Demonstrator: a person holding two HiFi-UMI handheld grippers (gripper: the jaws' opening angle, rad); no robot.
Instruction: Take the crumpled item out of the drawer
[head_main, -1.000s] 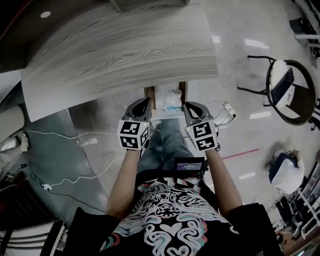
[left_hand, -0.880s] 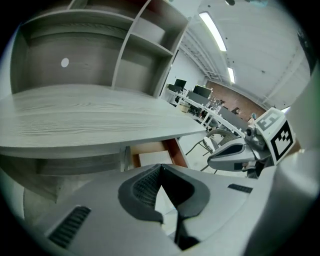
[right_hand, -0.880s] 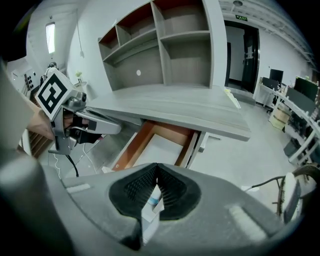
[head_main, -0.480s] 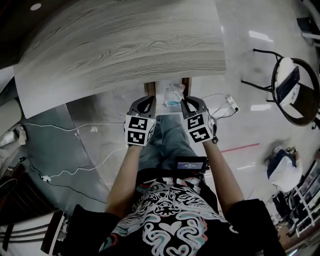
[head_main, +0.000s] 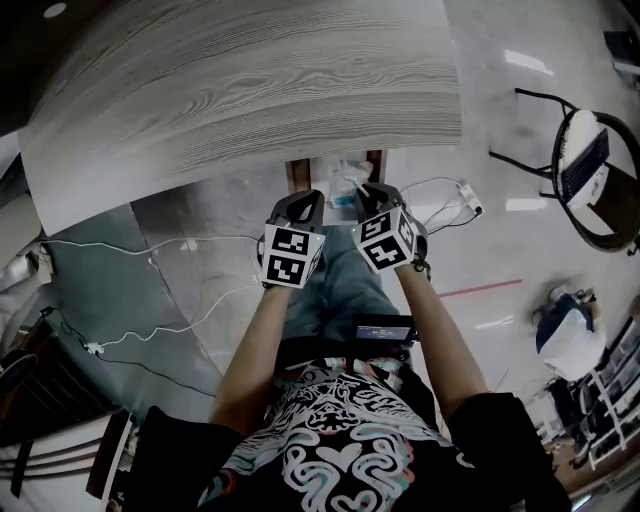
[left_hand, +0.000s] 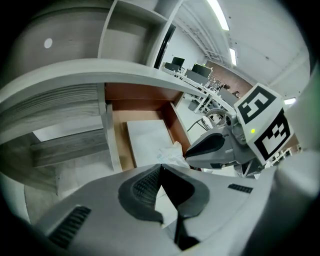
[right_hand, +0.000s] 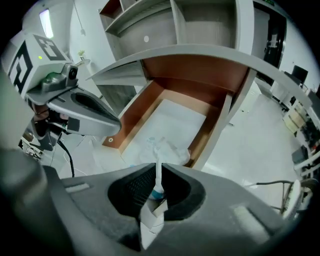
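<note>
Under the grey wood-grain tabletop (head_main: 250, 90) a brown drawer (head_main: 297, 178) stands pulled out, lined with white. In it lies the crumpled item (head_main: 350, 181), a wad of clear-white plastic with a blue bit. My right gripper (head_main: 365, 193) reaches over the drawer's front and is shut on a thin strip of that wad (right_hand: 167, 147), pinched between the jaws (right_hand: 157, 172). My left gripper (head_main: 307, 205) hovers just left of it at the drawer's front edge, shut with nothing in it (left_hand: 161, 167). From the left gripper view the wad (left_hand: 170, 152) shows beside the right gripper (left_hand: 210, 150).
White cables (head_main: 150, 330) trail over the floor at left, and a power strip (head_main: 468, 205) lies right of the drawer. A round chair (head_main: 590, 170) stands far right. The person's jeans-clad legs (head_main: 335, 290) are directly below the drawer. Shelving rises behind the table (right_hand: 200, 20).
Both grippers have moved forward and closer together toward the drawer. The right one has reached the crumpled item and now pinches it.
</note>
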